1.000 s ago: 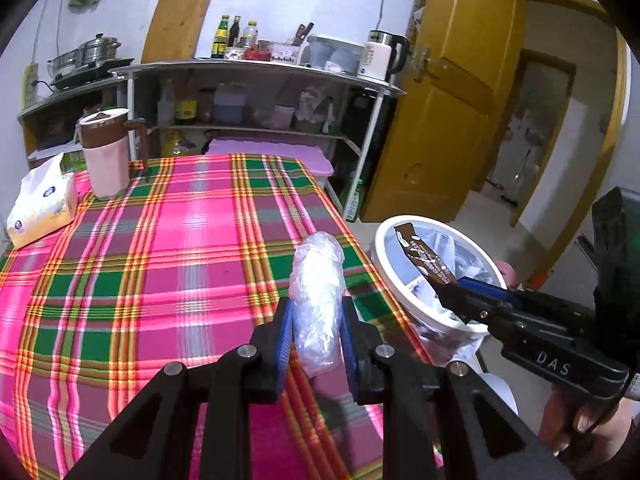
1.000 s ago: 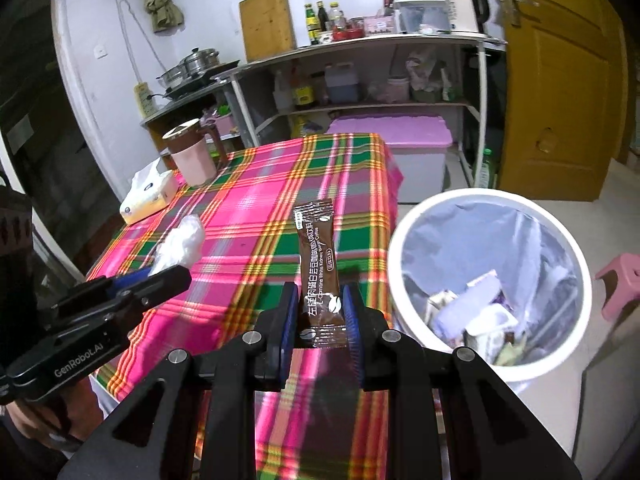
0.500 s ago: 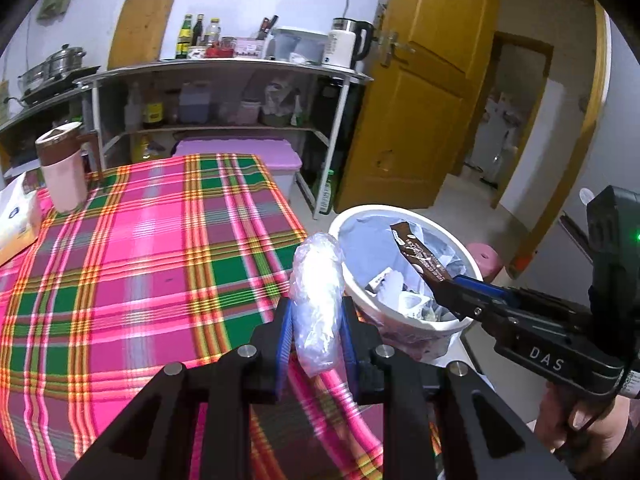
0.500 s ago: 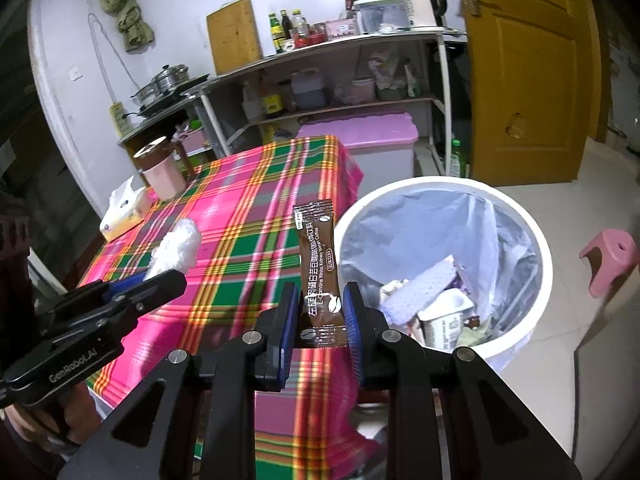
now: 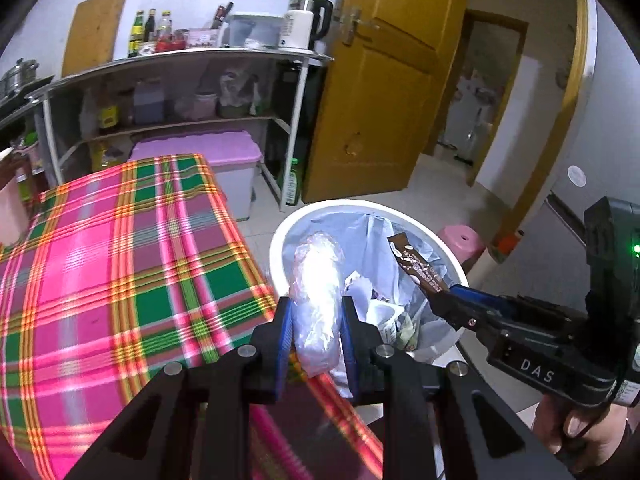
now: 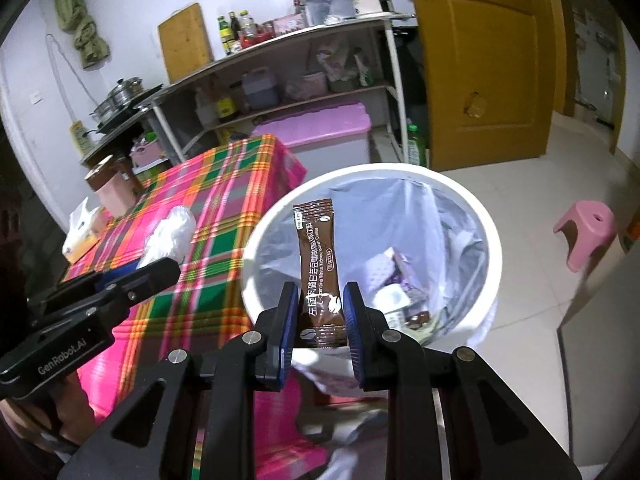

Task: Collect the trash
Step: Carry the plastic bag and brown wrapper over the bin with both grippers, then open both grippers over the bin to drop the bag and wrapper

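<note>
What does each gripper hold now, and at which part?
The left gripper pinches the crumpled clear plastic wrap at its lower part. The right gripper grips the brown coffee sachet by its bottom end.

- The left wrist view looks forward along its jaws from above the surface's edge, tilted down toward the trash bin close ahead
- The right wrist view looks down into the same bin, nearer
- Both share the bin, plaid surface, shelf rack and yellow door
</note>
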`<move>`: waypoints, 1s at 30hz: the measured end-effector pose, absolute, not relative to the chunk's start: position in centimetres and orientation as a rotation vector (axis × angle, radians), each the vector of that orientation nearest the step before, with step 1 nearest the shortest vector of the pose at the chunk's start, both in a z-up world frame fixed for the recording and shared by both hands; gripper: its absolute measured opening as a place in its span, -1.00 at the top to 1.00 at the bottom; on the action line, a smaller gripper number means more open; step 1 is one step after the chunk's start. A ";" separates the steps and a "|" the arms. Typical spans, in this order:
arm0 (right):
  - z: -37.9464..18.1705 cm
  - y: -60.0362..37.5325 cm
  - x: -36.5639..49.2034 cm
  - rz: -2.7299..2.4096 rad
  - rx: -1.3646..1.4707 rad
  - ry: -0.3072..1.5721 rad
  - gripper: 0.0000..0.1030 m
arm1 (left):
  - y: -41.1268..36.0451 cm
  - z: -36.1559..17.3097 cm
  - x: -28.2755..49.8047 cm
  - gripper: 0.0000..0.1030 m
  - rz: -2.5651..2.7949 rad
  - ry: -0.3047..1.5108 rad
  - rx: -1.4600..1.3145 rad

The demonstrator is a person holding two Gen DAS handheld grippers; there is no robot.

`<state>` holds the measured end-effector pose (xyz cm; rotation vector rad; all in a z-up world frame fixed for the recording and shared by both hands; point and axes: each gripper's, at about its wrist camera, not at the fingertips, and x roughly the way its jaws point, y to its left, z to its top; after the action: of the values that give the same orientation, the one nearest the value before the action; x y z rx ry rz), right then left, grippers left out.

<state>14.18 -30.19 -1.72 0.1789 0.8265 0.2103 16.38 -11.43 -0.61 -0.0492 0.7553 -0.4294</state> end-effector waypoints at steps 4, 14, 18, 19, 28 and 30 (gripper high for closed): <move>-2.3 -31.1 14.8 0.188 0.186 0.841 0.53 | -13.0 -1.2 18.0 0.54 -0.454 0.769 -0.038; -3.4 -33.1 16.6 0.150 0.197 0.864 0.53 | -15.8 -2.7 20.8 0.54 -0.499 0.804 -0.019; -3.7 -33.5 17.2 0.145 0.203 0.875 0.52 | -16.3 -3.1 21.7 0.53 -0.509 0.814 -0.024; -3.8 -33.6 17.3 0.146 0.203 0.876 0.52 | -16.3 -3.2 22.0 0.53 -0.510 0.819 -0.029; -4.0 -33.9 17.4 0.138 0.206 0.875 0.51 | -16.5 -3.4 21.8 0.44 -0.519 0.825 -0.044; -3.8 -33.9 17.2 0.141 0.203 0.871 0.51 | -16.3 -3.3 21.6 0.44 -0.516 0.823 -0.049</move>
<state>17.20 -33.86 -3.82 0.2026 0.8706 0.1407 21.64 -16.26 -3.27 -0.0487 0.8225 -0.5156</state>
